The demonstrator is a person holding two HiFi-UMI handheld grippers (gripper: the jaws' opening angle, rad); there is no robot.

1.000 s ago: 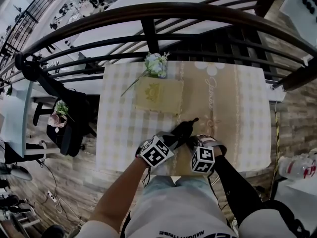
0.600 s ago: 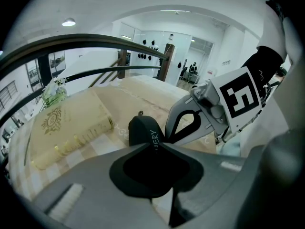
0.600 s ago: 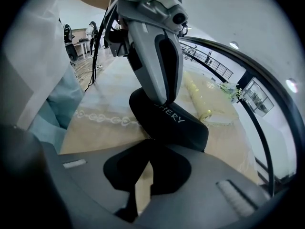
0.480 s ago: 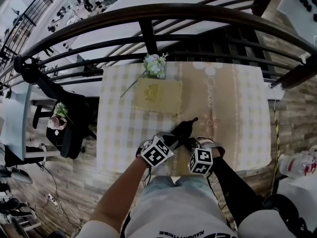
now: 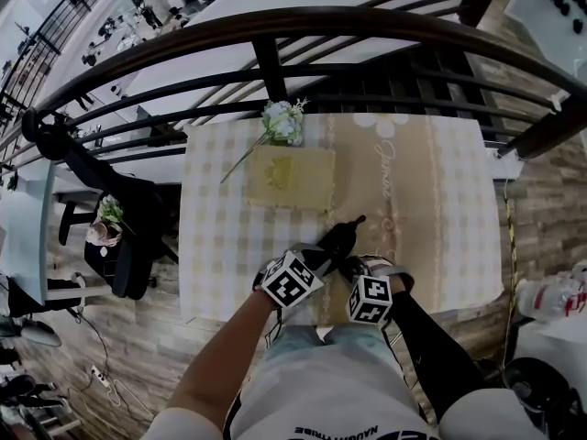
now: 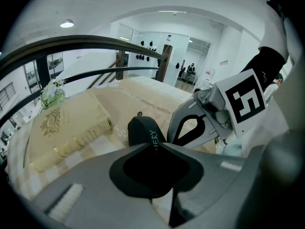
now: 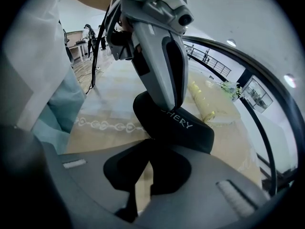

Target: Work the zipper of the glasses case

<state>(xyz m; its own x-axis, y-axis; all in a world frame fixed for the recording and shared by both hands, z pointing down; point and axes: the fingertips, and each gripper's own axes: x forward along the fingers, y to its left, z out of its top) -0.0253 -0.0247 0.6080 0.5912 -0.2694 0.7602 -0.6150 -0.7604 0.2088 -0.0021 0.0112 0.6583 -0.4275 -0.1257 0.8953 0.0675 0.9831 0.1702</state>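
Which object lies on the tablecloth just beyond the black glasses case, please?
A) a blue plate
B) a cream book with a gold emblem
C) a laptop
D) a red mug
B: the head view shows a cream book lying on the tablecloth past the glasses case, beside a small bunch of flowers.

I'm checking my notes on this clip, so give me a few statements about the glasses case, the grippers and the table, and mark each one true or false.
1. The left gripper is clamped on the black glasses case. True.
2. A bunch of flowers lies at the far edge of the yellow book. True.
3. The glasses case lies on top of the book. False: it is near the table's front edge, apart from the book.
4. The right gripper's jaws stand wide open. False: they are closed on the case.
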